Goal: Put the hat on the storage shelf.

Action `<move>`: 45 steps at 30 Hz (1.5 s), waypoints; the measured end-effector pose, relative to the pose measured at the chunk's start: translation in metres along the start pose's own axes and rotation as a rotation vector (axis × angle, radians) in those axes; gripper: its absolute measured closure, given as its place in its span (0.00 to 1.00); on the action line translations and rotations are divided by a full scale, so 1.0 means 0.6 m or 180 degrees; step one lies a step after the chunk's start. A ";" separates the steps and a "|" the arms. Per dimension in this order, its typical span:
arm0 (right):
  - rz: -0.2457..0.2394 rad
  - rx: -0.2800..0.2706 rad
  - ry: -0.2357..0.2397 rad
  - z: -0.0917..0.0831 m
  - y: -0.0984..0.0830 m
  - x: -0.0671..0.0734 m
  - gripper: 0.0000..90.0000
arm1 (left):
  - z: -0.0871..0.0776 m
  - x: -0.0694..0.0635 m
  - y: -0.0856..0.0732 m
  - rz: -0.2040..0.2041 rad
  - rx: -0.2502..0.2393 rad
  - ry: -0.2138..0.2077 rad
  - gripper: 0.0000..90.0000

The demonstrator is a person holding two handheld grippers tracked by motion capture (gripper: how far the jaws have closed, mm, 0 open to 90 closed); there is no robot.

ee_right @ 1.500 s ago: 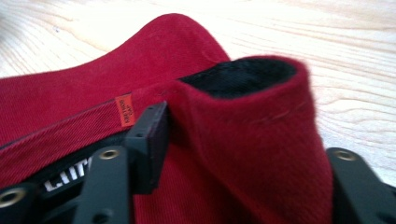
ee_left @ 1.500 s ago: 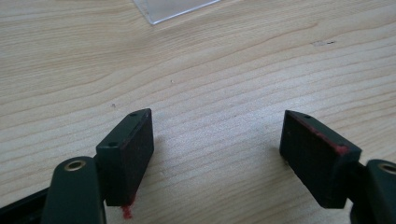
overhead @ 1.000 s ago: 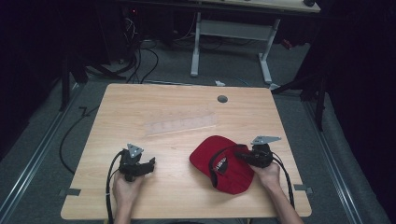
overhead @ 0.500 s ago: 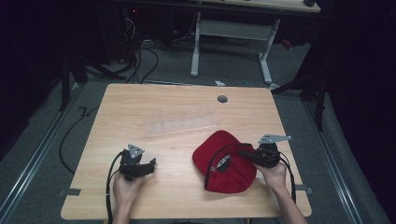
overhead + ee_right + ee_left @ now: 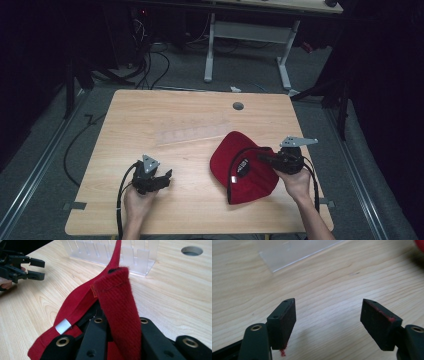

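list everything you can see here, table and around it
table: 1, light wood, centre of the high view
cap: 1, red, right half of the table, inside facing up
strap: 1, red, part of the cap, standing up between the right gripper's jaws
rack: 1, clear plastic, slotted, mid table behind the cap
hole: 1, grey, far edge of the table
second table: 1, white legs, on the floor beyond
cables: several, black, floor at far left
left gripper: 1, black, near left, jaws apart over bare wood
right gripper: 1, black, near right, clamped on the strap
hands: 2, at the near edge, one on each gripper
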State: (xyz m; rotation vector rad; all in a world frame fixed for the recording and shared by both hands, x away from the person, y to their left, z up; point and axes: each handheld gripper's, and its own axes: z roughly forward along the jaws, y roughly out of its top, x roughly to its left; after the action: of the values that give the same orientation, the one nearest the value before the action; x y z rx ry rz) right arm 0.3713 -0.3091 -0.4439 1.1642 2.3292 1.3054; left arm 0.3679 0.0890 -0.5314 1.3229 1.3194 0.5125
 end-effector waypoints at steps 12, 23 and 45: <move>-0.0017 -0.0080 -0.0036 -0.019 0.037 0.011 0.95 | 0.005 -0.074 -0.011 0.0232 0.0075 -0.0399 0.26; 0.0013 -0.0146 0.0048 -0.016 0.066 0.026 0.95 | 0.020 -0.134 -0.028 0.0351 0.0158 -0.0686 0.21; -0.0041 -0.0054 0.0077 0.033 0.087 0.066 0.95 | 0.024 -0.158 -0.031 0.0356 0.0076 -0.0755 0.16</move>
State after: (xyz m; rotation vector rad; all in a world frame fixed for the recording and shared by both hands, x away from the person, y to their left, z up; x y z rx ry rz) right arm 0.3835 -0.2529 -0.4067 1.1325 2.3341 1.3394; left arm 0.3476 -0.0049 -0.5147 1.4359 1.0641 0.4030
